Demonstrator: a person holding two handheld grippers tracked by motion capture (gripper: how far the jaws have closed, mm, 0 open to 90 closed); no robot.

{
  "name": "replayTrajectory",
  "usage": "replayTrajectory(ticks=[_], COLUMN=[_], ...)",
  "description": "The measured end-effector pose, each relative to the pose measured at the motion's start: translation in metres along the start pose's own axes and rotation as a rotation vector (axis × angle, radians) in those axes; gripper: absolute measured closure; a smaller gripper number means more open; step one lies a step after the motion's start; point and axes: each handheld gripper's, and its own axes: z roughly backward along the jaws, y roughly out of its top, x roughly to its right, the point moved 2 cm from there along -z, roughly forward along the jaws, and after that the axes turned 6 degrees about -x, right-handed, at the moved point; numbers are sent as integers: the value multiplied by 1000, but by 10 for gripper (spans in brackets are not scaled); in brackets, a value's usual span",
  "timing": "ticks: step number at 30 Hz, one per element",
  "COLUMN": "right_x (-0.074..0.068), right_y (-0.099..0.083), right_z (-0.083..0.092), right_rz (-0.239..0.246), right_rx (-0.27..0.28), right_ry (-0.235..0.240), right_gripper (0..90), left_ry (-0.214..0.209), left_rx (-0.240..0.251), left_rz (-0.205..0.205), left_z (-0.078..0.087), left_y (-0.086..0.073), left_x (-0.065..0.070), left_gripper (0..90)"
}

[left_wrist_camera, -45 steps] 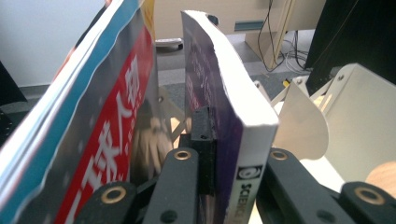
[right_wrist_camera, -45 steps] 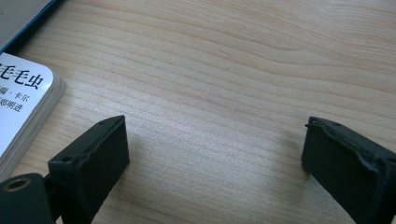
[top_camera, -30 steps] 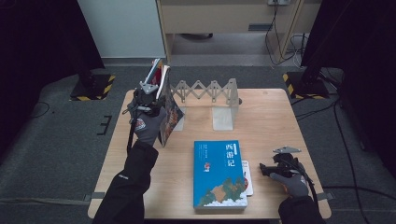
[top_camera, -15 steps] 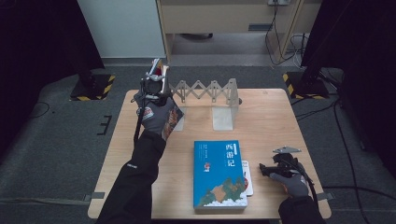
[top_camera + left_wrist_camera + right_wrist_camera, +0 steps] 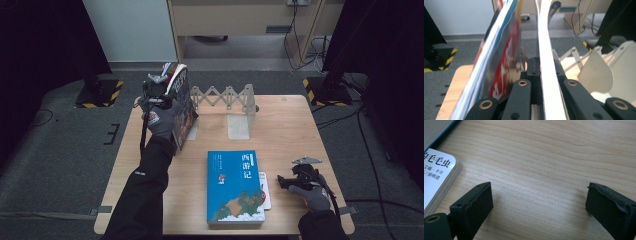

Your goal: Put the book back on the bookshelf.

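the pale wooden worktop (image 5: pixel 290 125) bears a white accordion book rack (image 5: pixel 227 97). left of the rack, the left tongs (image 5: pixel 159 91) clamp an upright colourful picture book (image 5: pixel 182 107), for shelving. right tongs (image 5: pixel 290 181) rest apart, idle.
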Motion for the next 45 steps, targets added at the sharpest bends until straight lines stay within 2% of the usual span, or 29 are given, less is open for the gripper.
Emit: replayTrajectory(ticks=[4, 7, 11, 16, 24, 31, 38, 41, 45], right_x=[0, 0, 0, 0, -1, -1, -2, -2, -2], right_y=[0, 0, 0, 0, 0, 0, 1, 1, 2], right_z=[0, 0, 0, 0, 0, 0, 1, 2, 3], right_rz=[-2, -2, 0, -2, -2, -2, 1, 6, 10], right_rx=[0, 0, 0, -1, -2, -1, -7, -10, -6], right_ry=[2, 3, 4, 4, 4, 5, 6, 0, 0], right_gripper=[75, 74, 74, 75, 75, 74, 83, 94, 97], left_ry=[48, 65, 84, 129, 143, 116, 68, 71, 60], left_rx=[-3, 11, -7, -8, -12, 9, 60, 75, 93], left_rz=[-6, 10, 33, -8, -44, -49, -61, -84, -88], left_z=[-8, -14, -22, -24, -23, -13, 10, 20, 29], left_y=[5, 5, 0, -4, -6, -6, -12, -14, -14], left_x=[6, 6, 5, 6, 1, 5, 10, 11, 11], left_gripper=[818, 818, 818, 816, 791, 705, 667, 660, 646])
